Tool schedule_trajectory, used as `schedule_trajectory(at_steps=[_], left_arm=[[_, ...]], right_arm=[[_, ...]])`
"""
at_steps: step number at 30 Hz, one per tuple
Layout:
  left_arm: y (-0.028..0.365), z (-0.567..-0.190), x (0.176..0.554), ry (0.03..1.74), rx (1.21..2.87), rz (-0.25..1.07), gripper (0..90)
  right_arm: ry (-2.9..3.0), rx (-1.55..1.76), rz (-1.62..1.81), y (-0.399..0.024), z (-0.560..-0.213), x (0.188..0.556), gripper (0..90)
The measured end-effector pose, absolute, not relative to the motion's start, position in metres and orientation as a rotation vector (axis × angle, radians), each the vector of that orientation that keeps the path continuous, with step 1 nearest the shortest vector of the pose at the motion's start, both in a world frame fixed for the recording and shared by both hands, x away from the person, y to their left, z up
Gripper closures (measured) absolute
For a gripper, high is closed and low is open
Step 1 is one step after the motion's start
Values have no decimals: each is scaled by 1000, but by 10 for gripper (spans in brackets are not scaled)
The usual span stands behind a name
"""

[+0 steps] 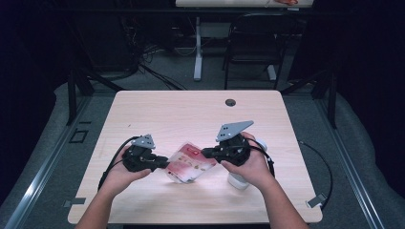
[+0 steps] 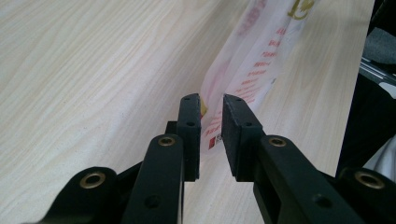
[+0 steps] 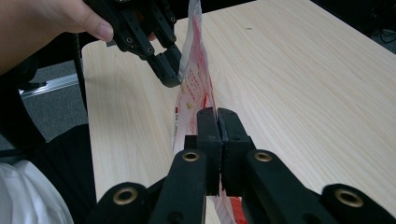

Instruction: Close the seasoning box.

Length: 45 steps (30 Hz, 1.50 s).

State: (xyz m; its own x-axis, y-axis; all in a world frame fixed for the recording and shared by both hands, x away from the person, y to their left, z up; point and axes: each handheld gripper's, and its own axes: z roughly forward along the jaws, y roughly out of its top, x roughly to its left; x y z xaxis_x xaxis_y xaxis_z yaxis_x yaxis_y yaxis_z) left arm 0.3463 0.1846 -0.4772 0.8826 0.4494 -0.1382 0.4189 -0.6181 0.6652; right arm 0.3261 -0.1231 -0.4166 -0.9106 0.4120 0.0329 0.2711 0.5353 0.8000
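High view showed a thin white plastic bag with red print (image 1: 188, 162) held above the pale wooden table (image 1: 191, 114) between both grippers: right gripper (image 1: 206, 153) clenched on it, left gripper (image 1: 165, 163) slightly parted around its edge.

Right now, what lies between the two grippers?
The red-and-white plastic bag spans from left gripper to right gripper, seen in the high view.
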Motion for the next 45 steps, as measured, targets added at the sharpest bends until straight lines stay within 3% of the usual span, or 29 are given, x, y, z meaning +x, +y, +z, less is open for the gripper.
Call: schedule_trajectory(at_steps=[31, 45], left_arm=[[195, -471, 345, 622, 2271, 78, 747], [208, -471, 347, 658, 2269, 68, 654]], right_arm=[[2620, 565, 1341, -90, -413, 332, 841], [2649, 532, 1324, -63, -411, 333, 754]])
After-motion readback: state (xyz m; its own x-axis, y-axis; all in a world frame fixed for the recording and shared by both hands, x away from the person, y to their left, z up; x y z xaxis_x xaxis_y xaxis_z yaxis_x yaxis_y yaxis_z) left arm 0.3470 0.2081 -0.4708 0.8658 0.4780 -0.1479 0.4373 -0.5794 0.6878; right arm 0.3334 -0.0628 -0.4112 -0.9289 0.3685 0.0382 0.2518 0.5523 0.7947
